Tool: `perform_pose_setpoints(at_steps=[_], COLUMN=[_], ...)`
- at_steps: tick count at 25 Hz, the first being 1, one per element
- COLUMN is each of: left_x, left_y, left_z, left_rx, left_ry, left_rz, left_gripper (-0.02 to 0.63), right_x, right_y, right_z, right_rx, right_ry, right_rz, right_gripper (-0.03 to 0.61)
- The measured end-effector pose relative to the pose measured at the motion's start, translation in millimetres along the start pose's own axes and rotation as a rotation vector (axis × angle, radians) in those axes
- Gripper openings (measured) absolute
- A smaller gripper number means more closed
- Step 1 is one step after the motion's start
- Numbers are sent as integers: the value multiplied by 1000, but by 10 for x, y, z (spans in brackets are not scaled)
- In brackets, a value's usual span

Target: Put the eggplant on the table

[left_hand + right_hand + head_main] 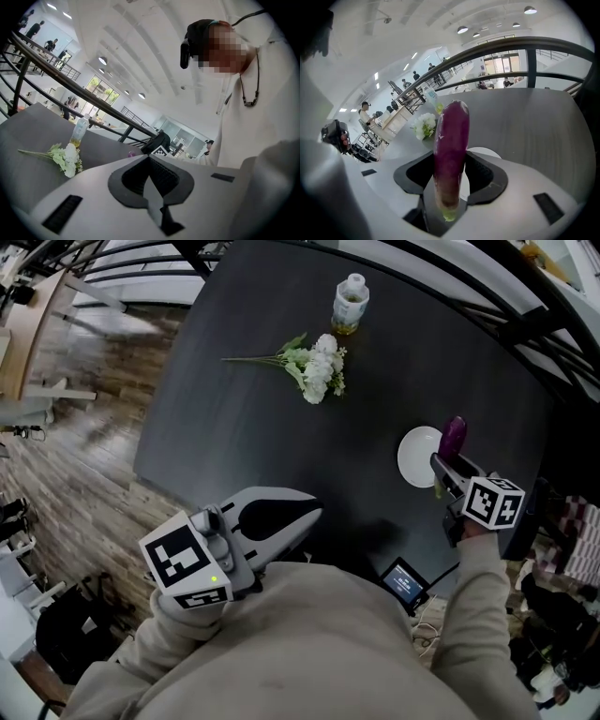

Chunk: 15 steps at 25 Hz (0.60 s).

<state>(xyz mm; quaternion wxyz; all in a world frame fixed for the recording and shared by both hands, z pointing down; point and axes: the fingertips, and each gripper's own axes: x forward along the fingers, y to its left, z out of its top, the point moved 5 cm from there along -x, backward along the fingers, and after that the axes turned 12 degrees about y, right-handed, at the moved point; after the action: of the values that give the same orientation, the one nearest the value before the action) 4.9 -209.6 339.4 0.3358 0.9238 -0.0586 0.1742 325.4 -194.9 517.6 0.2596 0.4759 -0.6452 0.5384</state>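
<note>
"Eggplant [451, 140] sits clamped lengthwise in your right gripper [448, 476], over the white plate [412, 457]."

"Your left gripper [149, 161] is closed on nothing. I'd clear the plate, lower onto bare table [262, 427], then ease the jaws apart."

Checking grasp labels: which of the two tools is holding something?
The right tool: its jaws grip the purple eggplant. The left tool is shut with nothing between its jaws.

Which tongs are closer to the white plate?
Right. The right tongs, holding the eggplant, hang beside the plate; the left tongs sit at the near edge of the table.
</note>
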Motion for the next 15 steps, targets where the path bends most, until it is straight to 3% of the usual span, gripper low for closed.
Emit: perform_pose_setpoints(at_steps=[15], left_x=[-89], left_y=[82], left_z=[-108], left_rx=[-46], left_ry=[-23], left_rz=[37], left_gripper=[5], right_x=[573], right_y=[-413], right_z=[-185], right_rx=[36], right_ry=[168], right_rz=[-74], right_gripper=[212])
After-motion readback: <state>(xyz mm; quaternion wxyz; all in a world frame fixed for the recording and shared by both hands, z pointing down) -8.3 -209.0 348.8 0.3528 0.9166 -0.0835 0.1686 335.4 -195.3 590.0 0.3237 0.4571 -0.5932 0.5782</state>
